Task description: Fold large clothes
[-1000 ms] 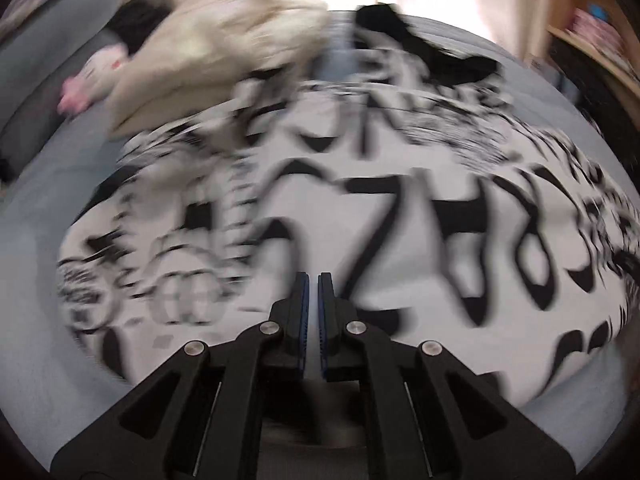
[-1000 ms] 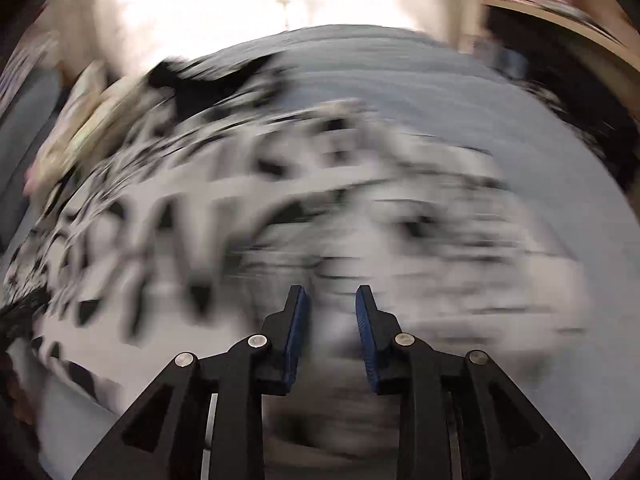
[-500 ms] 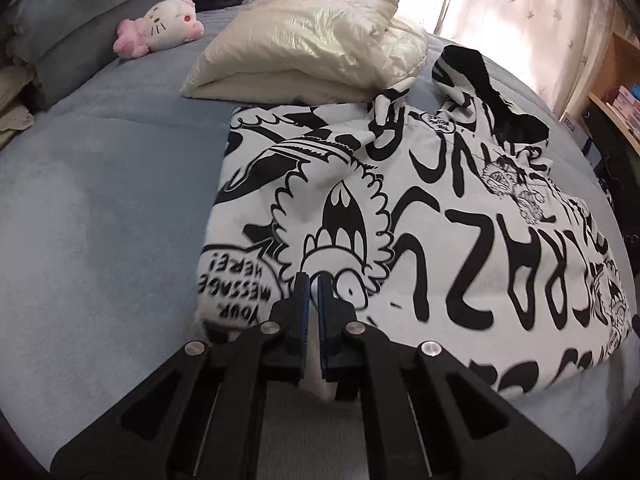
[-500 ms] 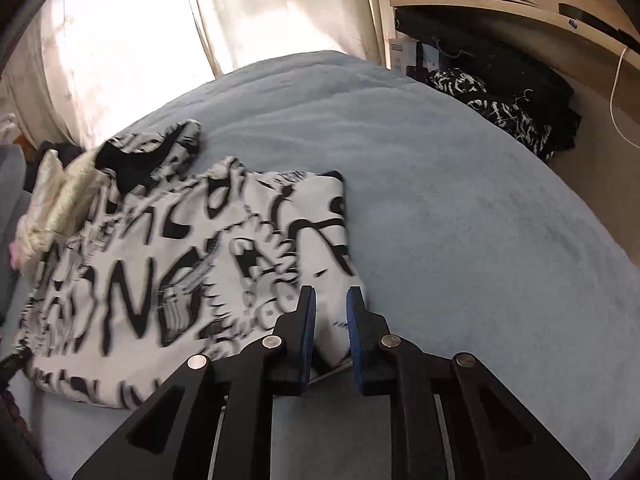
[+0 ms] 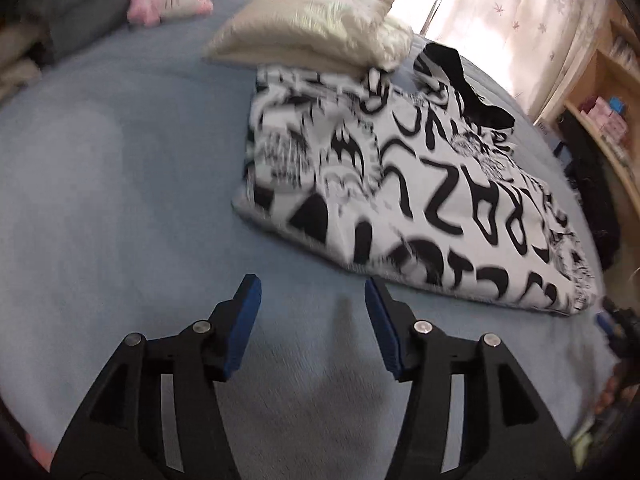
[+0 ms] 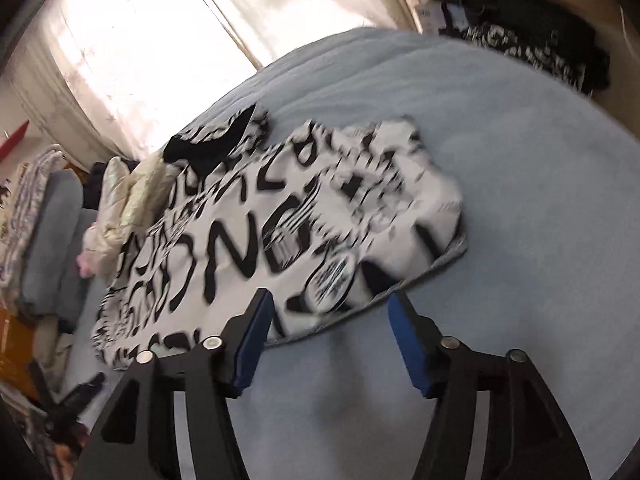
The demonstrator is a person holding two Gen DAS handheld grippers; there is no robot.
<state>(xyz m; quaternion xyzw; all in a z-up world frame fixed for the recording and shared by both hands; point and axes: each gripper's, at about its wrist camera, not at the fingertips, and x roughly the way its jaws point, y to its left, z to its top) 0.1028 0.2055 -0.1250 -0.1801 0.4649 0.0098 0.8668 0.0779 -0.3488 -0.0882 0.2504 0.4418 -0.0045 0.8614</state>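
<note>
A white garment with bold black graffiti print (image 5: 420,200) lies folded flat on the blue bed cover (image 5: 120,200). It also shows in the right wrist view (image 6: 280,232). My left gripper (image 5: 312,300) is open and empty, hovering over the bare bed cover just short of the garment's near edge. My right gripper (image 6: 330,312) is open and empty, its jaws apart just above the garment's near edge. A black part of the garment (image 5: 468,88) bunches at its far end.
A cream pillow (image 5: 316,28) lies at the garment's far edge. A pink and white plush toy (image 5: 168,0) sits beyond it by grey cushions. Wooden shelves (image 5: 608,120) and dark clothes (image 6: 532,48) stand beside the bed. A curtained window (image 6: 180,40) is behind.
Both grippers were shut on the garment's edge half a second ago. Both have opened, let go and pulled back; the garment now lies on the bed.
</note>
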